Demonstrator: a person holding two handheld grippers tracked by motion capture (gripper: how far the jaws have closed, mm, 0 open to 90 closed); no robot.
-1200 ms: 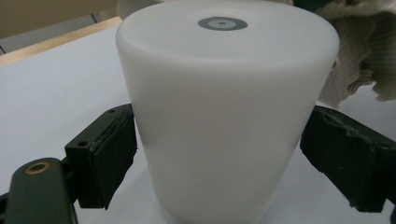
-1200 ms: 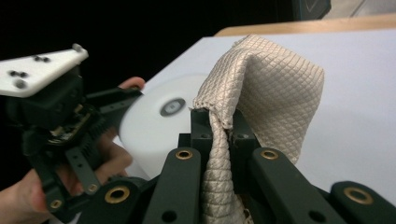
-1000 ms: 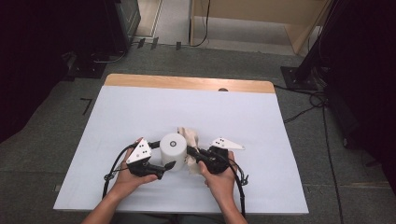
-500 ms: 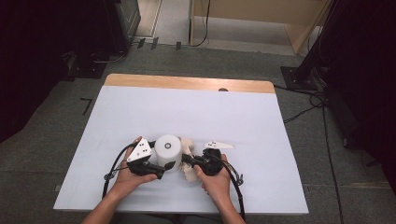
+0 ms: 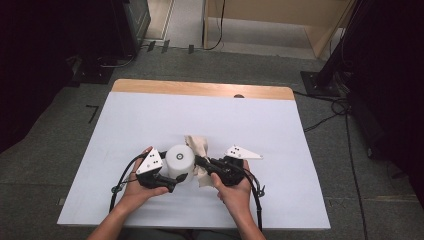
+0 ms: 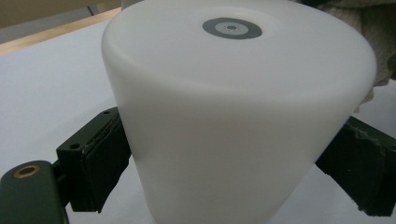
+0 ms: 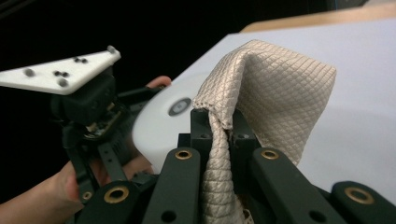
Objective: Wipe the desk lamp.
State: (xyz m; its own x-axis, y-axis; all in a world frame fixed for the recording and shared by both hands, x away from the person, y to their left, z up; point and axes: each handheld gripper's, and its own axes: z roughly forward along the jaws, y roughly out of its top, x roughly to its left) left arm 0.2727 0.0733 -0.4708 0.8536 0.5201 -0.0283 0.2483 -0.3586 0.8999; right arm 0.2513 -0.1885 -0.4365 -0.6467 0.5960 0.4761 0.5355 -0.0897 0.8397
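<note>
White cylinder point(image 5: 179, 161): upright on the table point(image 5: 280, 130), near its front edge, a grey ring mark on its top.
Left gripper point(image 5: 172, 181): jaws pressed against the cylinder's opposite sides, gripping it low.
Beige cloth point(image 7: 275, 93): quilted, touching the cylinder's far right side.
Right gripper point(image 7: 219, 123): jaws closed, pinching a fold of the cloth, which rises above them.

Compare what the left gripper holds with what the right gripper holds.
1. The white cup is smooth and rigid; the beige cloth is quilted and limp.
2. The left gripper grips the cup from both sides with its jaws set wide; the right gripper pinches a fold of cloth with its jaws nearly together.
3. The cup stands upside down; the cloth drapes crumpled.
Both sit side by side near the table's front edge.
</note>
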